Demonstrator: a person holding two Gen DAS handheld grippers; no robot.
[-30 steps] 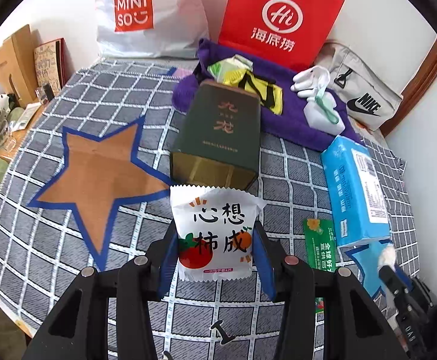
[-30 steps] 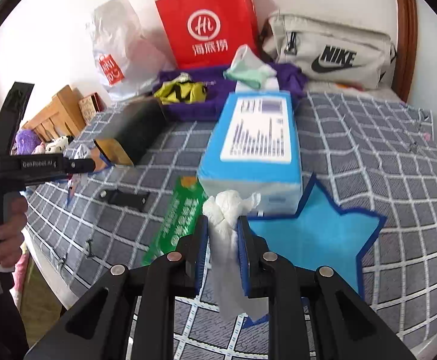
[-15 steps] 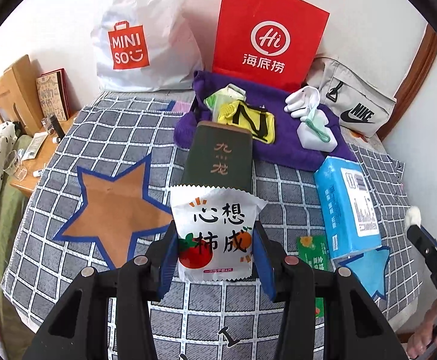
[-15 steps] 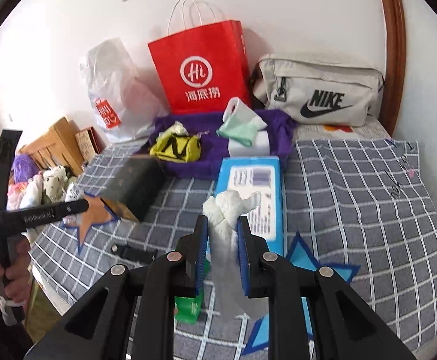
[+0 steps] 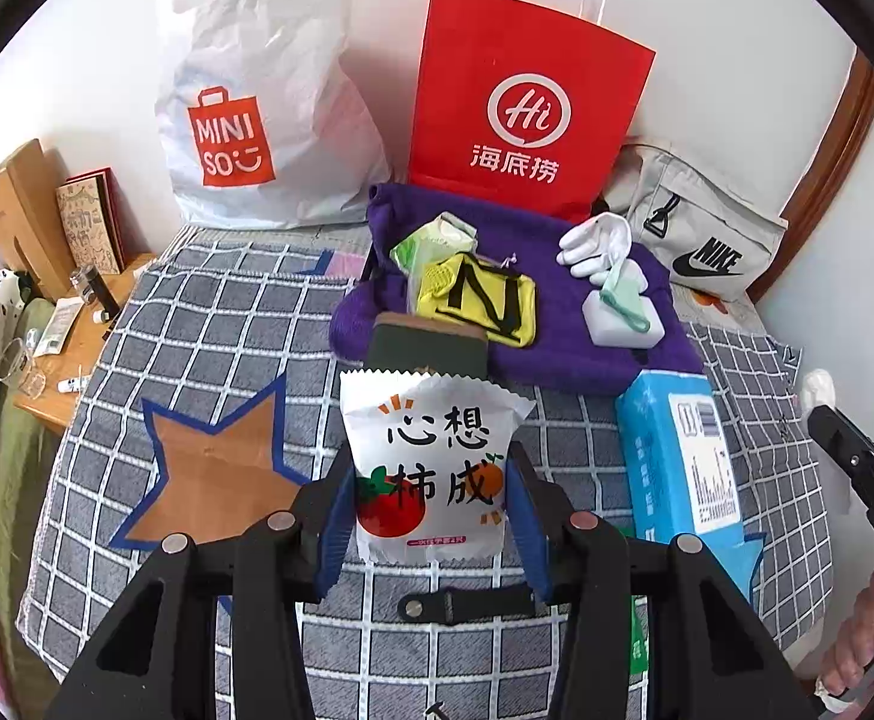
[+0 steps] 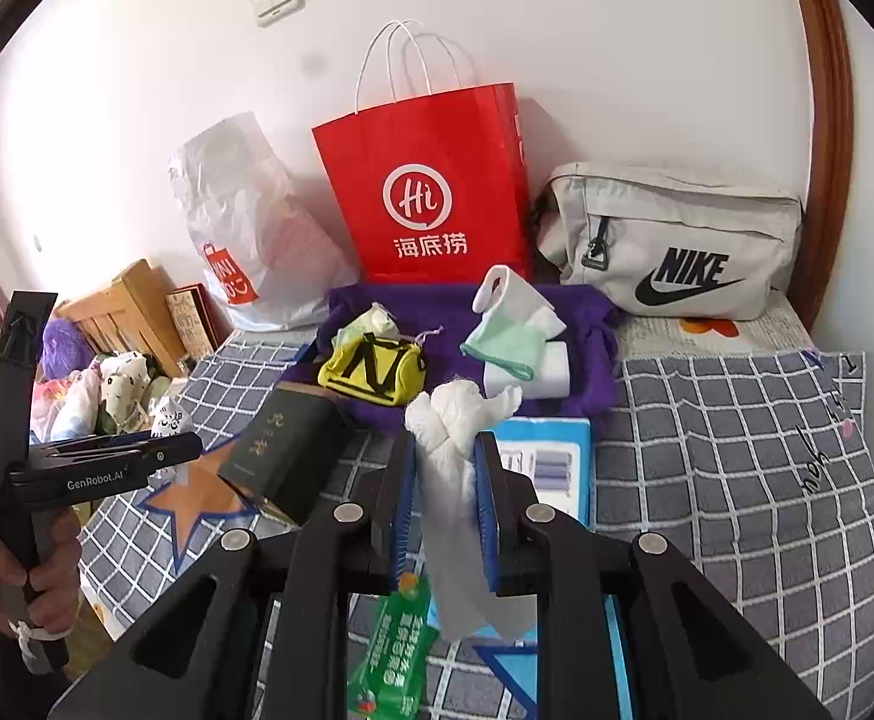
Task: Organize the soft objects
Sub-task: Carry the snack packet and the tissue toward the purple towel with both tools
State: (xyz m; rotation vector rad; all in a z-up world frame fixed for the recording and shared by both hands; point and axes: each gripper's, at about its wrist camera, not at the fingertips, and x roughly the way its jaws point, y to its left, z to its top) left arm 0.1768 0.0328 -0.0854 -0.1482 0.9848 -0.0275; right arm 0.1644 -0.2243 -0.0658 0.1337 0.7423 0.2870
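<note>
My left gripper [image 5: 431, 498] is shut on a white snack packet [image 5: 431, 456] with black characters and persimmons, held above the checked bed cover. My right gripper [image 6: 446, 480] is shut on a crumpled white tissue [image 6: 455, 450] that hangs down between the fingers. A purple towel [image 5: 557, 348] at the back carries a yellow pouch [image 5: 485, 300], white gloves [image 5: 596, 240] and a white pack with a green cloth [image 5: 620, 312]. The same towel [image 6: 455, 312] and pouch [image 6: 377, 369] show in the right wrist view.
A dark green box [image 5: 425, 348], a blue tissue pack [image 5: 683, 462] and a green packet [image 6: 392, 648] lie on the bed. An orange star [image 5: 215, 474] lies at the left. A red bag [image 5: 527, 102], Miniso bag [image 5: 257, 108] and Nike bag [image 5: 701, 234] line the wall.
Both grippers have risen and pulled back from the bed with their loads still held. The scene looks farther below, and more wall shows.
</note>
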